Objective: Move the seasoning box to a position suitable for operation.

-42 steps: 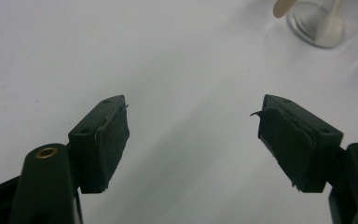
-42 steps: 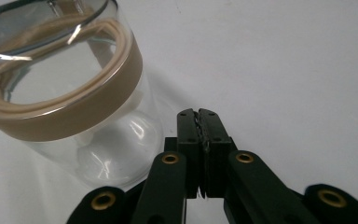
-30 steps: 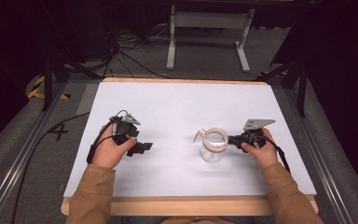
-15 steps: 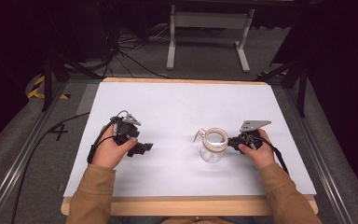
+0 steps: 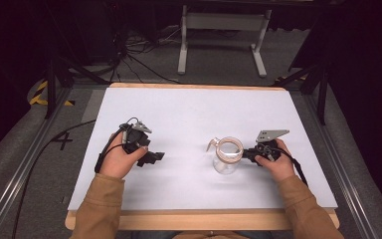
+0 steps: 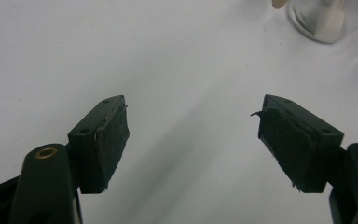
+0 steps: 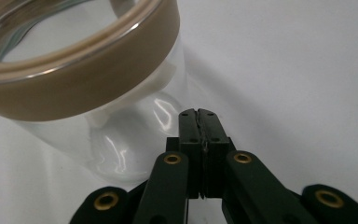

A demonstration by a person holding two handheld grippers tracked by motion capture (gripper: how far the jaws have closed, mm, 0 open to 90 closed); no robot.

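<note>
A clear glass jug (image 5: 227,155) with a tan band round its rim and a small spout stands on the white table sheet (image 5: 194,119), right of centre. My right gripper (image 5: 246,154) lies level at the jug's right side. In the right gripper view its jaws (image 7: 198,114) are pressed together with nothing visible between them, and their tips sit at the glass wall (image 7: 74,70), just below a white fitting under the band. My left gripper (image 5: 155,157) rests left of centre, pointing toward the jug. Its jaws (image 6: 193,126) stand wide open over bare sheet, and the jug's base (image 6: 317,18) is far ahead.
The wooden table edge (image 5: 204,219) runs along the near side. Beyond the table's far edge stands a white metal frame (image 5: 221,22) on the floor, with cables (image 5: 129,55) to its left. Black stand legs (image 5: 318,74) are at the right.
</note>
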